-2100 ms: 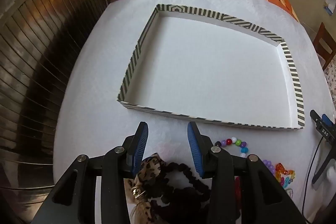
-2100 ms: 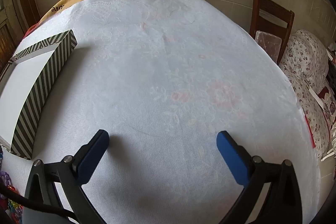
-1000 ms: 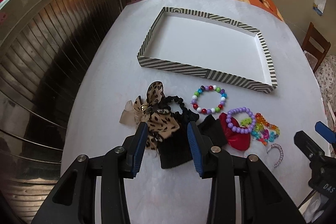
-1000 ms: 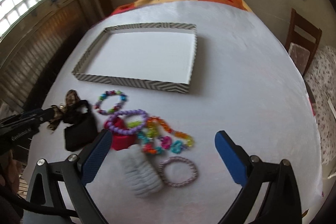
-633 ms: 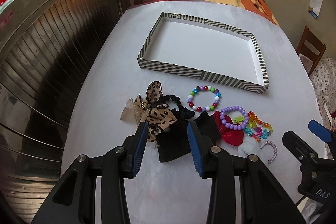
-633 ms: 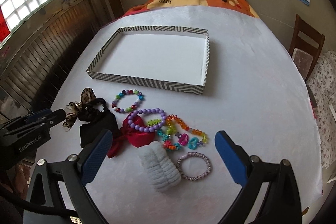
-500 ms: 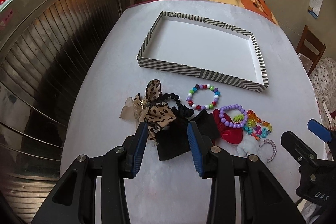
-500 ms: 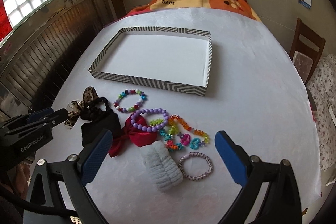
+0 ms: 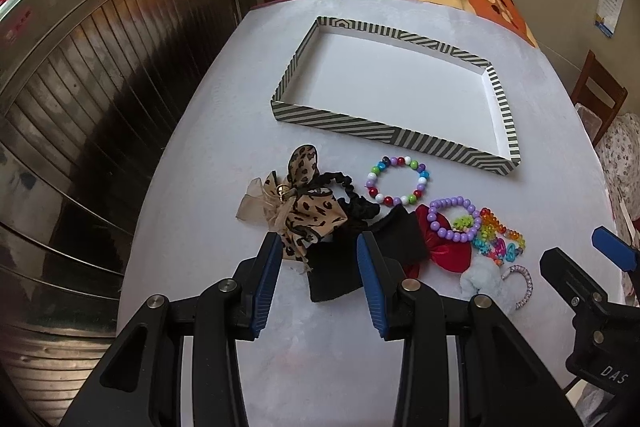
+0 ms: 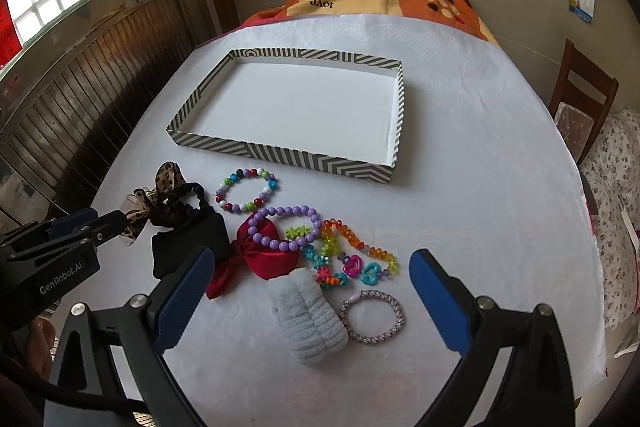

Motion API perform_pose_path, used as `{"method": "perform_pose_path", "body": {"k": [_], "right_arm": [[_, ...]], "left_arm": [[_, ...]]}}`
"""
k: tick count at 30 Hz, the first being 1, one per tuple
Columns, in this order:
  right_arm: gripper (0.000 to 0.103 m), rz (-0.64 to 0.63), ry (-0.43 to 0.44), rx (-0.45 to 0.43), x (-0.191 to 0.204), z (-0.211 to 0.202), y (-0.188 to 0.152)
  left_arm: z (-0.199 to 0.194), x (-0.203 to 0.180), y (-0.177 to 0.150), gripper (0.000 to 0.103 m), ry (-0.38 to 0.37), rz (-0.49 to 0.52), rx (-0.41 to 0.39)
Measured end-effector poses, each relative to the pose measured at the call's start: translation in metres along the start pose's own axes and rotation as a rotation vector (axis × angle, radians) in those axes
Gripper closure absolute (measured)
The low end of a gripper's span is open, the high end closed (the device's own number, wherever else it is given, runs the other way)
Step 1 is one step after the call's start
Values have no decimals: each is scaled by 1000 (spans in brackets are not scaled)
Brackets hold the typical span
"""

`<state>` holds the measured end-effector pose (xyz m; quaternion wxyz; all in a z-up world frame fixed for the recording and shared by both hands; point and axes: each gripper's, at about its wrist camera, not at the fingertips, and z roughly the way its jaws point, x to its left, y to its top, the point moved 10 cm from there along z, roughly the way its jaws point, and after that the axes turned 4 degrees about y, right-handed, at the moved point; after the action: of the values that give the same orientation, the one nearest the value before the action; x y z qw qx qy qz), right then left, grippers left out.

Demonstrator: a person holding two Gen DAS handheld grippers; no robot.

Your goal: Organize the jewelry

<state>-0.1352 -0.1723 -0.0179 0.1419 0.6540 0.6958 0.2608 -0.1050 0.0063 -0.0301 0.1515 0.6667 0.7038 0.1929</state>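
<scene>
Both tongs, left (image 9: 318, 259) and right (image 10: 310, 281), gape empty above jewelry seemingly just clear of striped tray (image 10: 280, 155).

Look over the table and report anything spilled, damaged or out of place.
Nothing looks spilled or damaged. The striped tray holds nothing, while the jewelry lies beside it in a loose pile: the purple bead bracelet overlaps the red bow, and the leopard bow tangles with the black scrunchie.

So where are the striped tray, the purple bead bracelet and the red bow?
striped tray (image 10: 280, 153), right wrist view, near striped wall
purple bead bracelet (image 10: 283, 246), right wrist view, near beads
red bow (image 10: 272, 263), right wrist view, satin loop
</scene>
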Motion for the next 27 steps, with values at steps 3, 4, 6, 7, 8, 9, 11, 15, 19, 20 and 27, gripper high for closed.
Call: {"method": "perform_pose_path", "body": {"k": [3, 4, 6, 7, 8, 9, 11, 15, 19, 20, 27], "right_arm": [[2, -3, 1, 1, 2, 0, 1], [2, -3, 2, 1, 3, 0, 2], [2, -4, 3, -2, 4, 0, 2], [3, -5, 3, -3, 4, 0, 2], [2, -6, 4, -3, 5, 0, 2], [2, -7, 6, -3, 5, 0, 2], [3, -12, 5, -1, 6, 1, 0], [2, -16, 3, 2, 6, 2, 0], [2, -14, 5, 1, 6, 3, -1], [2, -15, 5, 3, 7, 3, -1], [2, -22, 9, -2, 9, 3, -1]], "left_arm": [[-1, 2, 1, 74, -1, -3, -3], [-1, 2, 2, 74, -1, -3, -4], [-1, 3, 2, 74, -3, -7, -4], [-1, 4, 2, 74, -6, -10, -2], [0, 4, 2, 74, -7, -11, 1], [0, 4, 1, 74, -9, -10, 3], [0, 3, 2, 74, -10, -7, 1], [-1, 1, 2, 74, -17, -1, -6], [-1, 2, 3, 74, -23, -5, -5], [0, 2, 3, 74, -23, -5, -3], [0, 3, 0, 74, -30, -7, 0]]}}
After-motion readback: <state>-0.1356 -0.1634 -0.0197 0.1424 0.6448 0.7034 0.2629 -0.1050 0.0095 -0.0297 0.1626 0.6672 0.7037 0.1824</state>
